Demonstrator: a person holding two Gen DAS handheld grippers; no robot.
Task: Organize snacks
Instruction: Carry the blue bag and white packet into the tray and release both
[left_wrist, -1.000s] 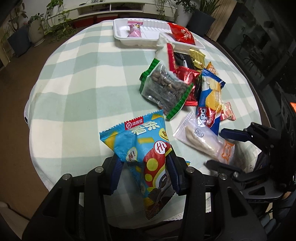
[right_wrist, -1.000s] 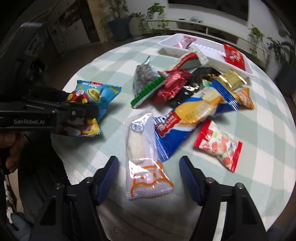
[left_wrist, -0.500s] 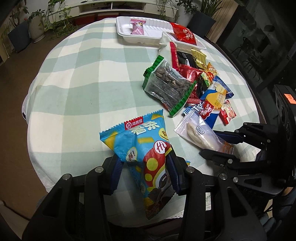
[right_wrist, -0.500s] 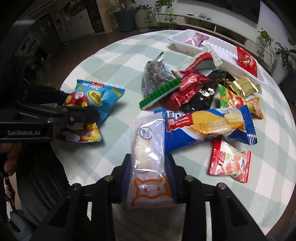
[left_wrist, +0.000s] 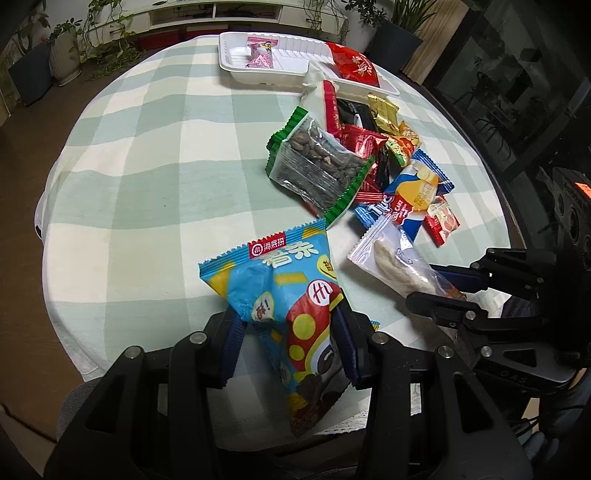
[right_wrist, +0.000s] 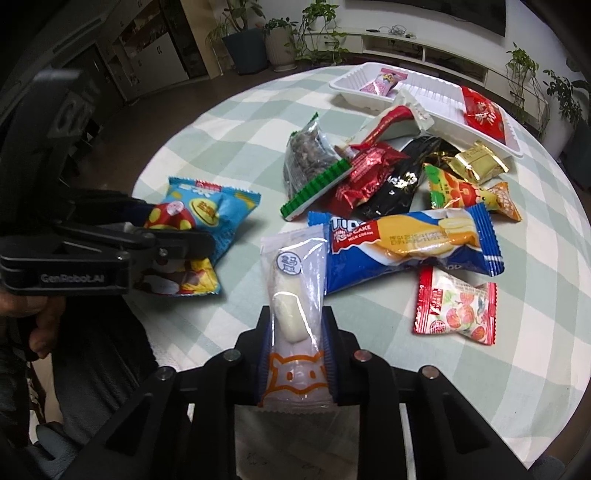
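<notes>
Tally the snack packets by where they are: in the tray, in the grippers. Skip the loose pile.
In white tray: 2 (pink packet, red packet)
In grippers: 2 (blue bag in left gripper; clear packet in right gripper, jaws closing)
Total: 4

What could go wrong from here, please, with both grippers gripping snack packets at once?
The right gripper is closing on the clear packet over its soft white snack, which might get squashed. The left gripper pinches the blue bag near one end, so it could slip out on the way to the white tray.
</notes>
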